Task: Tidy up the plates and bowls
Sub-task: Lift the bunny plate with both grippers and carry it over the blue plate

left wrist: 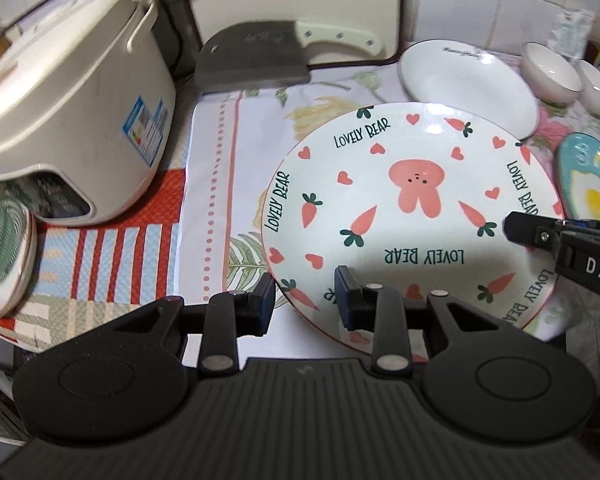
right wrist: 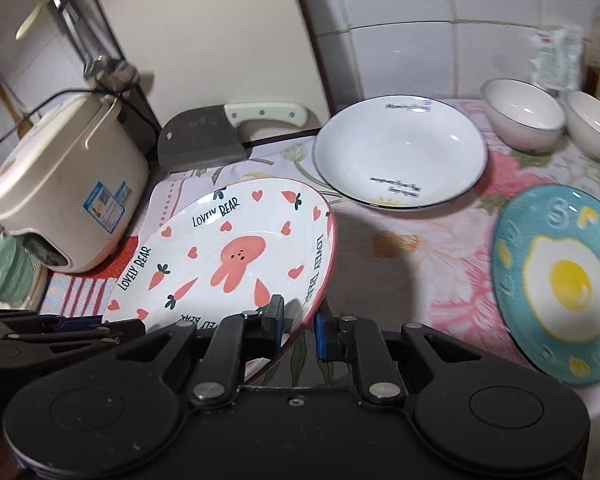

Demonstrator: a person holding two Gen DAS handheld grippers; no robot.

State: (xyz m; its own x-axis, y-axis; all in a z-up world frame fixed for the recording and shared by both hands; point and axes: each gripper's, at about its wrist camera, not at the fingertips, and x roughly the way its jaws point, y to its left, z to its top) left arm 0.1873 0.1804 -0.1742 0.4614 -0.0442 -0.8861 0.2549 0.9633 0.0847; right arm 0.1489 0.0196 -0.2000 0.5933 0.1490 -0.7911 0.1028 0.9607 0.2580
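Through your left wrist camera, your left gripper [left wrist: 305, 298] has its two black fingers set on either side of the near rim of the round white ceramic plate printed with a pink rabbit, carrots, hearts and "LOVELY BEAR" lettering [left wrist: 404, 208]; the fingers look parted around the rim, and you cannot tell whether they are pressing it. The plate sits over the floral and striped cloth [left wrist: 220, 184] covering the counter. Your right gripper [left wrist: 520, 229] reaches in from the right edge onto the plate's right rim. Behind the plate lies a wide shallow white dish [left wrist: 460, 80], with two small white bowls [left wrist: 552, 72] further right and a teal plate with a fried-egg design [left wrist: 588, 184] at the right edge. A beige rice cooker [left wrist: 72, 112] stands at the left, and a steel cleaver with a cream handle [left wrist: 256, 64] lies against the back wall. Through your right wrist camera, your right gripper [right wrist: 300, 326] straddles the rabbit plate's [right wrist: 228, 256] lower right rim, one blue-padded finger above it and one below, and the plate is tilted with its right side raised off the cloth [right wrist: 420, 264]. The white dish [right wrist: 400, 152], bowls [right wrist: 524, 112], egg plate [right wrist: 560, 280], rice cooker [right wrist: 64, 192] and cleaver [right wrist: 204, 144] lie around it.
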